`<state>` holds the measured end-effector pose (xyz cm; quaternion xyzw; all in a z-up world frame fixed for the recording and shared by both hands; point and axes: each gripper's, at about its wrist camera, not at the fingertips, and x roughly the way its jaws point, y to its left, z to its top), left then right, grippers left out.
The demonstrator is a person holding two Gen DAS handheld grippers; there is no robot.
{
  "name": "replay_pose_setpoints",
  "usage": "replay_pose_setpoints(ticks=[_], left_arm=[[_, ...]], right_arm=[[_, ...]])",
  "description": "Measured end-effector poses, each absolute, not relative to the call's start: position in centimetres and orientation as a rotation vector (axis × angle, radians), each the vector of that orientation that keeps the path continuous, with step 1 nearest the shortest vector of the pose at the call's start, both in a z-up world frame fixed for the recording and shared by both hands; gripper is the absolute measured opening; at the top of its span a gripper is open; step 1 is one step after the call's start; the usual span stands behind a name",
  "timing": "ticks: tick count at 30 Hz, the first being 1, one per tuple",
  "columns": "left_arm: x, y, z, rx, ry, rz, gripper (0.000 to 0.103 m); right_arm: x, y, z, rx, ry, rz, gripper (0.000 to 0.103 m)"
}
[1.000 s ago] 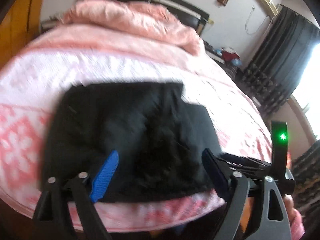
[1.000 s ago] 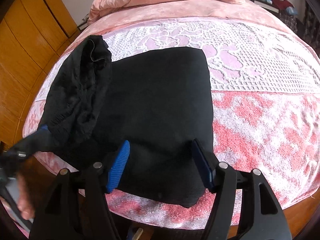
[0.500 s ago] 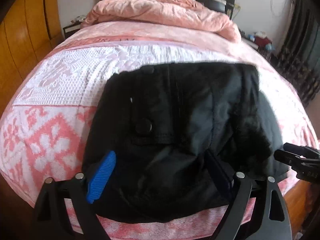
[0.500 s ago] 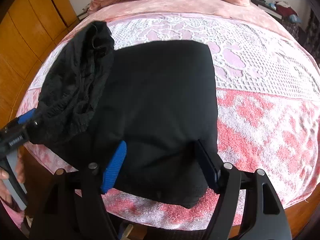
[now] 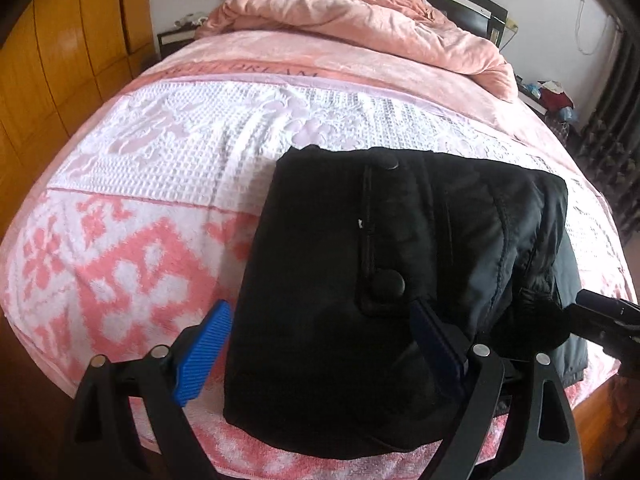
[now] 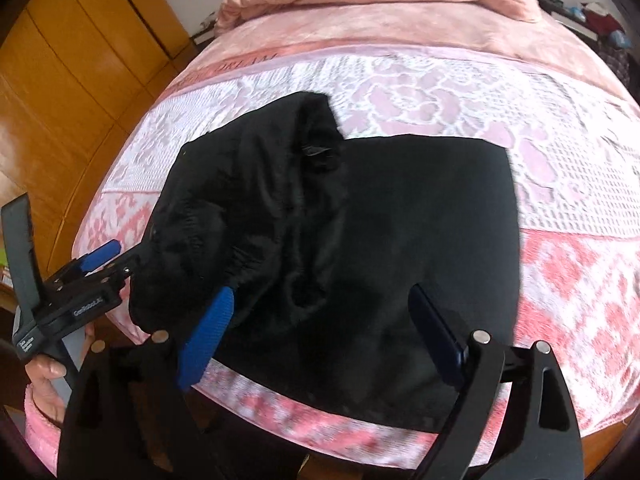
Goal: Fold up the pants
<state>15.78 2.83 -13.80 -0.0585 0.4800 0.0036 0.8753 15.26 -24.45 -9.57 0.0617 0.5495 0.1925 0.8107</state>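
Observation:
Black pants [image 5: 360,272] lie folded on the near edge of the bed; a flap with two buttons faces up. In the right wrist view the pants [image 6: 400,232] lie flat with a bunched upper layer at their left. My left gripper [image 5: 316,344] is open, its blue fingers spread over the pants' near left part; it also shows in the right wrist view [image 6: 116,260], beside the bunched layer. My right gripper [image 6: 324,332] is open over the pants' near edge, its body visible at the right of the left wrist view [image 5: 608,316].
The bed carries a pink and white patterned blanket [image 5: 132,216] and a rumpled pink duvet [image 5: 360,16] by the dark headboard. Wooden wardrobe doors [image 5: 60,52] stand on the left. A cluttered nightstand [image 5: 552,96] and dark curtains are on the right.
The left gripper has swung left and lowered the raised black layer onto the pants. The bunched layer now lies lower and further over the flat part. The right gripper stayed open.

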Motion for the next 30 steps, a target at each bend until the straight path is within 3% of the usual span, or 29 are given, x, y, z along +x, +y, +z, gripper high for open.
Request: replay_pose_setpoints(ticks=[14, 19, 30], left_arm=[[15.3, 4.6, -15.4, -0.169, 1.034, 0.015, 0.097], [15.2, 4.6, -15.6, -0.185, 1.035, 0.015, 0.097], [14.9, 4.6, -15.7, -0.208, 1.045, 0.022, 0.097]], right_arm=[[15.4, -24.2, -10.2, 0.218, 1.215, 0.438, 0.094], [15.0, -23.9, -10.9, 0.111, 1.219, 0.361, 0.1], [17.4, -22.8, -12.5, 0.137, 1.273, 0.43, 0.1]])
